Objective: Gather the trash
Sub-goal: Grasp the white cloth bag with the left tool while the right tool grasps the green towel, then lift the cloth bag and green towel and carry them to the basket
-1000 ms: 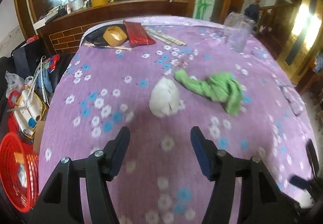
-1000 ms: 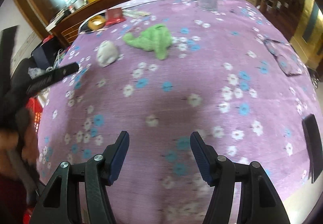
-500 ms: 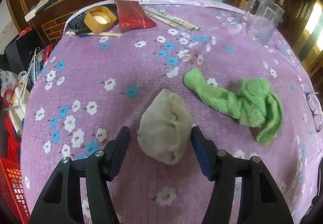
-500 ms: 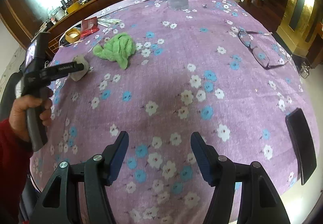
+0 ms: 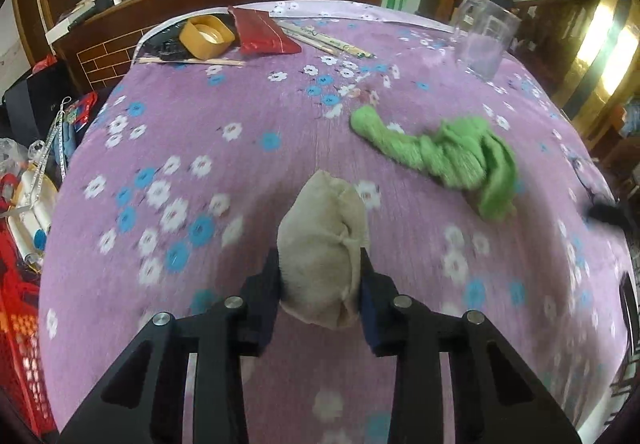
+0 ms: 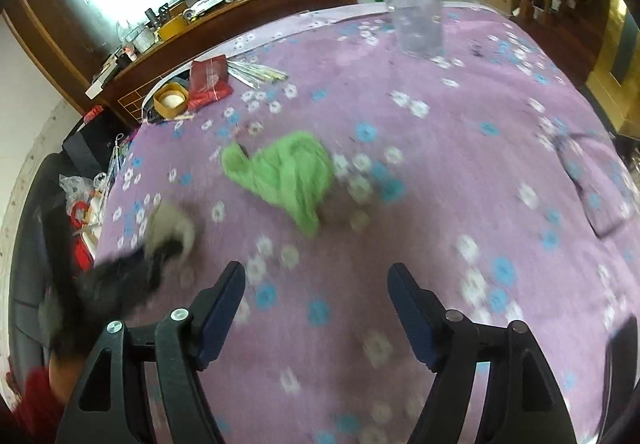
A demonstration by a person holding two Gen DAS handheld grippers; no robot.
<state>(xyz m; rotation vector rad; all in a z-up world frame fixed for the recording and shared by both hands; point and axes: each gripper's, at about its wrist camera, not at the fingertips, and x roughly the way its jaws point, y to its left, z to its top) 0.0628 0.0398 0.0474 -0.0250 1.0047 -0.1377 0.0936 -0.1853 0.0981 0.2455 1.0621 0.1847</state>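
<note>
A crumpled beige paper wad (image 5: 324, 244) sits between the fingers of my left gripper (image 5: 320, 276), which is shut on it just above the purple flowered tablecloth (image 5: 240, 164). The wad (image 6: 170, 224) and the blurred left gripper also show at the left of the right wrist view. A crumpled green cloth (image 5: 452, 156) lies to the right of the wad; it also shows in the right wrist view (image 6: 284, 172). My right gripper (image 6: 316, 292) is open and empty over the cloth, nearer the table's front than the green cloth.
A clear glass jug (image 6: 416, 16) stands at the far side. A yellow tape roll (image 5: 206, 36), a red packet (image 5: 262, 30) and chopsticks (image 5: 324, 40) lie at the far left. Glasses (image 6: 588, 172) lie at the right. A red basket (image 5: 20, 324) sits beside the table's left edge.
My left gripper has closed on the beige wad, which lay between its open fingers before. My right gripper has moved forward toward the green cloth and stayed open.
</note>
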